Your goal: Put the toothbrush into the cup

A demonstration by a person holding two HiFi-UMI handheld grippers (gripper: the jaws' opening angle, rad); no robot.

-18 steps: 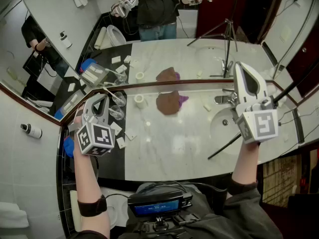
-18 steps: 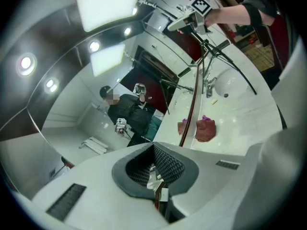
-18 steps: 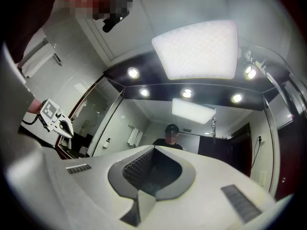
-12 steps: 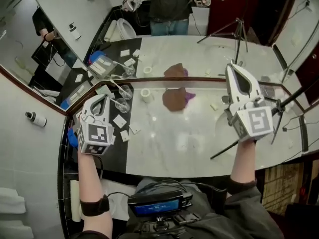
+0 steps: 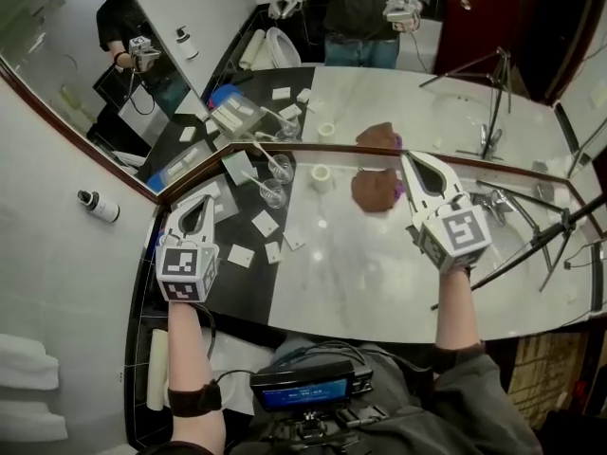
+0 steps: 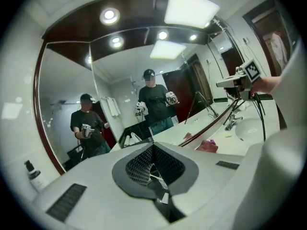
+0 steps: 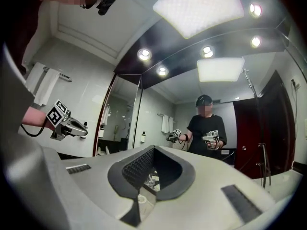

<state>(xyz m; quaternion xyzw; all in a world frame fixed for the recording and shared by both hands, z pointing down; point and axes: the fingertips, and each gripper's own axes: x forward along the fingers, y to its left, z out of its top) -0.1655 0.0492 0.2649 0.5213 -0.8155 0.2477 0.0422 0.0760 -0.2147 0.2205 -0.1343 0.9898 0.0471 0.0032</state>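
Two clear glass cups stand on the marble counter near the mirror. A thin white toothbrush leans out of the farther cup. My left gripper is shut and empty, held above the counter's dark left strip, left of the cups and apart from them. My right gripper is also shut and empty, hovering just right of the brown cloth. In the left gripper view and the right gripper view the jaws meet with nothing between them; mirror reflections fill the background.
A brown cloth with a purple piece lies mid-counter beside a small white roll. Several white packets lie on the dark strip. The tap, the sink and a black tripod leg are at the right. A small bottle hangs on the left wall.
The head view has swung, so the counter sits further right in the picture. My right gripper moved left from over the sink to beside the cloth. My left gripper now sits farther from the cups.
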